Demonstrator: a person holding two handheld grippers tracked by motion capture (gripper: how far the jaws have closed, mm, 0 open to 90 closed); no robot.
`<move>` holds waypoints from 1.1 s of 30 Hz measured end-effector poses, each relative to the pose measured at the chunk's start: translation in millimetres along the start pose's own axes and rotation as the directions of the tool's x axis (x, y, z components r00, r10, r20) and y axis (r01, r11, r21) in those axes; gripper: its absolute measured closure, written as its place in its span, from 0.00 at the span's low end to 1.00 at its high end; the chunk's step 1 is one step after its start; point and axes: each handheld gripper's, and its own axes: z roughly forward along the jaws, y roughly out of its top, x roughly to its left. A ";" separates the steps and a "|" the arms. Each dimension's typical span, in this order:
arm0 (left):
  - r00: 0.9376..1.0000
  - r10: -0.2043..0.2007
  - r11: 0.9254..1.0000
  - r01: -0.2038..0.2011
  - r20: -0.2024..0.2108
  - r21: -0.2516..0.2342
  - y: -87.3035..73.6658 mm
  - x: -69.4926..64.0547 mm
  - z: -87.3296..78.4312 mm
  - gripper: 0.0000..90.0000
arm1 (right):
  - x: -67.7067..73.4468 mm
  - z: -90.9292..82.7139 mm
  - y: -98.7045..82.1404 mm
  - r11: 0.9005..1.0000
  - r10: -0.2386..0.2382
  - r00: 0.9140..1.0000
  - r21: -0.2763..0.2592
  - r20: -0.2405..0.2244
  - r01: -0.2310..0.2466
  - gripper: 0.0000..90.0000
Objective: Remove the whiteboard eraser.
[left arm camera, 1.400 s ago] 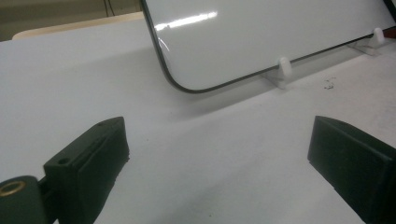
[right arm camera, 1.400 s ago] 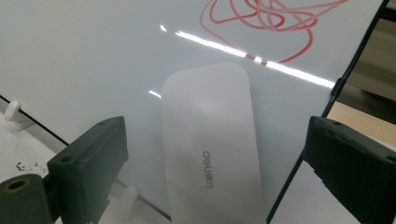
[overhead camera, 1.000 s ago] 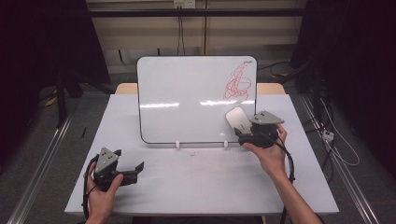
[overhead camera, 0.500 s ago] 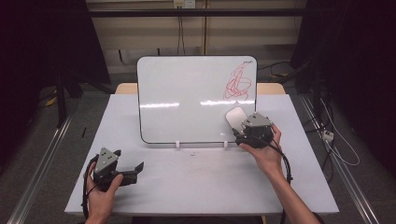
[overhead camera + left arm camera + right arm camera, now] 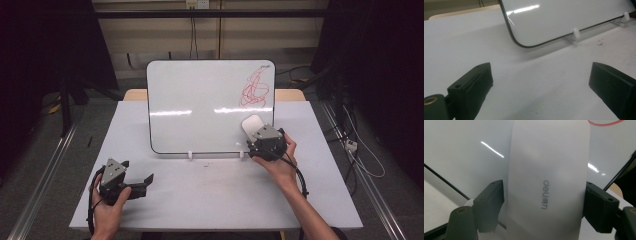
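Red scribble [image 5: 254, 89] sits in the upper right corner of the whiteboard [image 5: 200, 107], which stands tilted back on two small white clips [image 5: 190, 155] near the far middle of the table [image 5: 215, 195]. The right gripper [image 5: 256, 134] holds a white eraser [image 5: 547, 182] clamped between its jaws, one jaw on each long side, and in the high view the eraser [image 5: 251, 124] lies against the board's lower right area, below the marks and apart from them. The step in hand looks like wiping the scribble off, so the eraser needs to travel up the board face to reach the red lines. To do it well, I would keep the eraser's flat side pressed evenly on the surface, push gently enough that the board does not tip back or slip off its clips, and sweep over the whole tangle, including the thin lines near the top edge. The left gripper [image 5: 137, 184] rests low on the table near the front left, its jaws spread wide with nothing between them, well apart from the board; it could steady the board's lower left corner if the board starts to shift.
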 end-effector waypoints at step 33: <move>1.000 -0.006 1.000 0.006 -0.004 0.013 -3.0 3.5 2.0 0.06 | -15.0 -3.7 2.1 0.993 0.115 0.989 -0.005 -0.088 -0.116 0.35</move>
